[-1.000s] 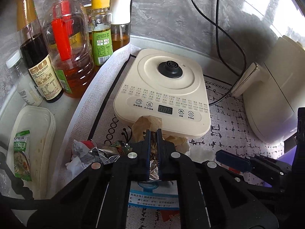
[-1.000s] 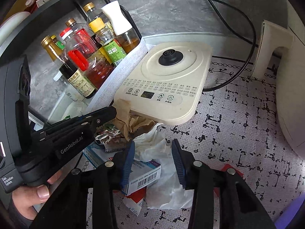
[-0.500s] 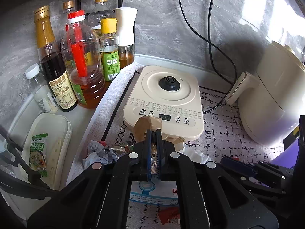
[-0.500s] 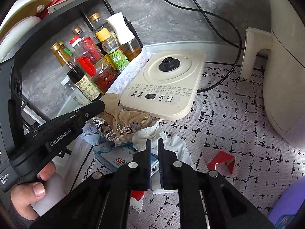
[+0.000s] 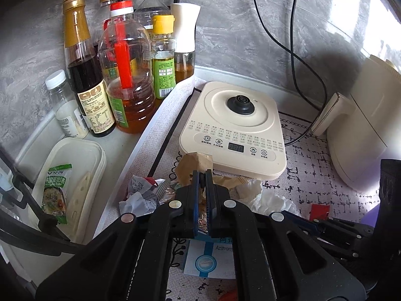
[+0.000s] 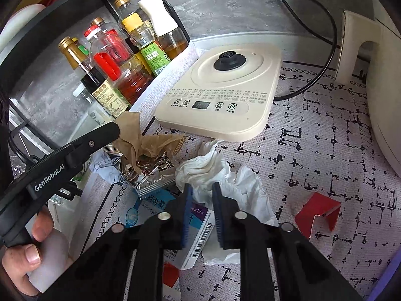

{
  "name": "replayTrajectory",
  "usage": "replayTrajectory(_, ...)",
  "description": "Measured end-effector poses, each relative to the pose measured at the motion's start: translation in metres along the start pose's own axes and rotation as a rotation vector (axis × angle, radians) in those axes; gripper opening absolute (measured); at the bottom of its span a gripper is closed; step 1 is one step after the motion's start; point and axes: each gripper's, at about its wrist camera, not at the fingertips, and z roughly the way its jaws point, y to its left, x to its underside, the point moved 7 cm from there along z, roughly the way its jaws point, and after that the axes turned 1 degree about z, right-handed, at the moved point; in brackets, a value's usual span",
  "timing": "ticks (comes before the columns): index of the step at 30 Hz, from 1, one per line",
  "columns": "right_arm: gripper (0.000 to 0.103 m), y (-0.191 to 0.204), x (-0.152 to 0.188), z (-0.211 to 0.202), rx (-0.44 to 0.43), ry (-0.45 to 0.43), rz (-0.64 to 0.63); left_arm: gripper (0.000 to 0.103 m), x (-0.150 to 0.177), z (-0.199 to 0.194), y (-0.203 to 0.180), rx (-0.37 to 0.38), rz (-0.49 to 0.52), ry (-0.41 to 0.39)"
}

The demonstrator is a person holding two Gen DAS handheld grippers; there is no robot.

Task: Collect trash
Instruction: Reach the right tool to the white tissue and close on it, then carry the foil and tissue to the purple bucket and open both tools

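A heap of trash lies in front of the cream cooker base. My left gripper (image 5: 202, 175) is shut on a crumpled brown paper (image 5: 190, 161), which hangs from its tip (image 6: 116, 129) in the right wrist view. Under it lie a foil wrapper (image 6: 150, 173) and a crumpled grey wrapper (image 5: 140, 193). My right gripper (image 6: 202, 190) hovers low over the white tissue (image 6: 208, 165). Its jaws are closing, still apart, with a fold of tissue between them. A medicine box (image 6: 198, 220) lies beneath, and a folded red card (image 6: 318, 210) lies to the right.
The cream cooker base (image 5: 235, 130) sits on the patterned mat, its black cord (image 5: 295, 57) running up the wall. Several sauce and oil bottles (image 5: 125, 80) crowd the back left. A lidded plastic box (image 5: 75, 170) lies left, a white appliance (image 5: 363, 125) right.
My left gripper has drawn back and up a little with the brown paper. My right gripper went from open to shut, and now stands apart again around the white tissue.
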Motion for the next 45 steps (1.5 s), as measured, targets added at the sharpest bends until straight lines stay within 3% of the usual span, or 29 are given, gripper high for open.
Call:
replayTrajectory(7, 0.005, 0.004, -0.004, -0.032, 0.011, -0.074, -0.035, 0.005, -0.004, -0.016, -0.015, 0.018, 0.022, -0.026)
replayTrajectory(19, 0.005, 0.012, -0.026, -0.123, 0.038, -0.268, -0.013, 0.005, -0.026, -0.074, -0.046, 0.084, 0.088, -0.115)
replayTrajectory(31, 0.005, -0.001, -0.023, -0.203, 0.15, -0.428, 0.065, 0.005, -0.045, -0.115, -0.101, 0.237, 0.218, -0.188)
replayTrajectory(45, 0.005, -0.056, 0.004, -0.287, 0.35, -0.555, 0.21, 0.005, -0.039, -0.14, -0.189, 0.446, 0.364, -0.21)
